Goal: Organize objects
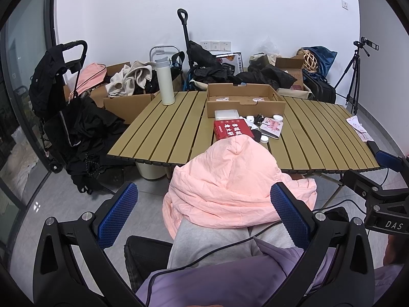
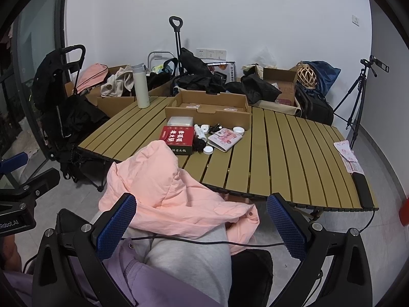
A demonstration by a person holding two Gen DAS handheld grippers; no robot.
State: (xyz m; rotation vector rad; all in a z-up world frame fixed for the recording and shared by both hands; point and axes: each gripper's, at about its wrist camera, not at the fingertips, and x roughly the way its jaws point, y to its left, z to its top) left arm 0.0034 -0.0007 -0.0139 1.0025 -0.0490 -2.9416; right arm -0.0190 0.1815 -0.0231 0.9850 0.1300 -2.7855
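Both grippers hang back over our lap, nothing between their blue pads: our left gripper (image 1: pixel 204 216) stands wide open above the pink jacket (image 1: pixel 225 179), and our right gripper (image 2: pixel 202 226) is spread just as wide beside it. The things to sort lie in a loose cluster near the middle of the slatted table (image 2: pixel 294 158), just in front of the open cardboard box (image 2: pixel 209 107).

We judge the red box (image 2: pixel 176 134) stiff and fairly light; its flat sides should take a squeeze across the narrow width without crushing. The clear plastic case (image 2: pixel 180 121) touching its far edge looks hard and smooth, so it may slip unless we close on its straight sides. The pink card holder (image 2: pixel 225 138) lies flat and thin, which makes it awkward; we would probably need to catch an overhanging corner. The small white caps (image 2: pixel 208 149) are light and round and may skid or roll when nudged. The white bottle (image 2: pixel 141 87) stands well apart at the far left, tall and smooth, best taken around the body.
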